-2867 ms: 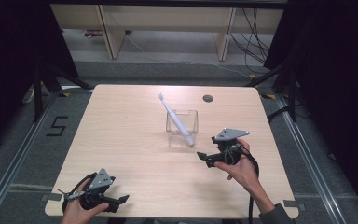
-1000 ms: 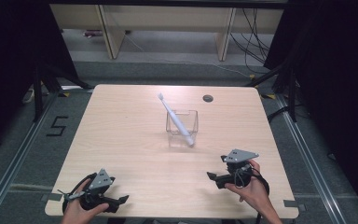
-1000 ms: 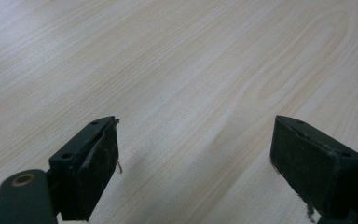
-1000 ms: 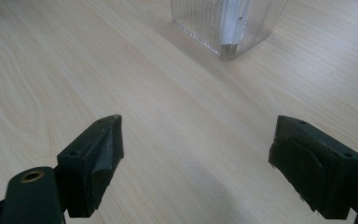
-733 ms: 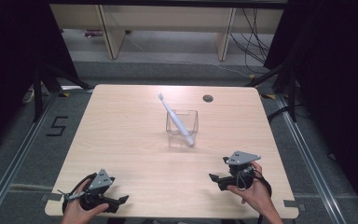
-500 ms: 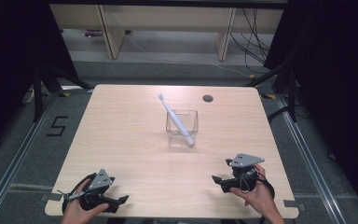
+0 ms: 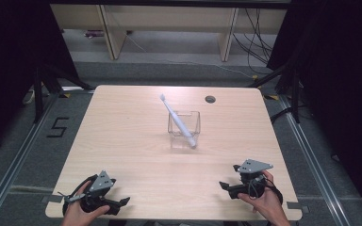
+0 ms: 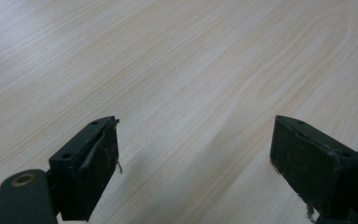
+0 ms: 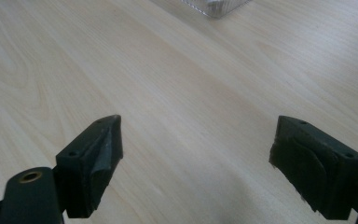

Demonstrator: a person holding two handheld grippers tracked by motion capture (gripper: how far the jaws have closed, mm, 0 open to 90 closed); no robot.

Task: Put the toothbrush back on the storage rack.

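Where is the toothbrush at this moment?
In the high view, the toothbrush leans in the clear square container near the table's middle, head up toward the far left, beyond both grippers.
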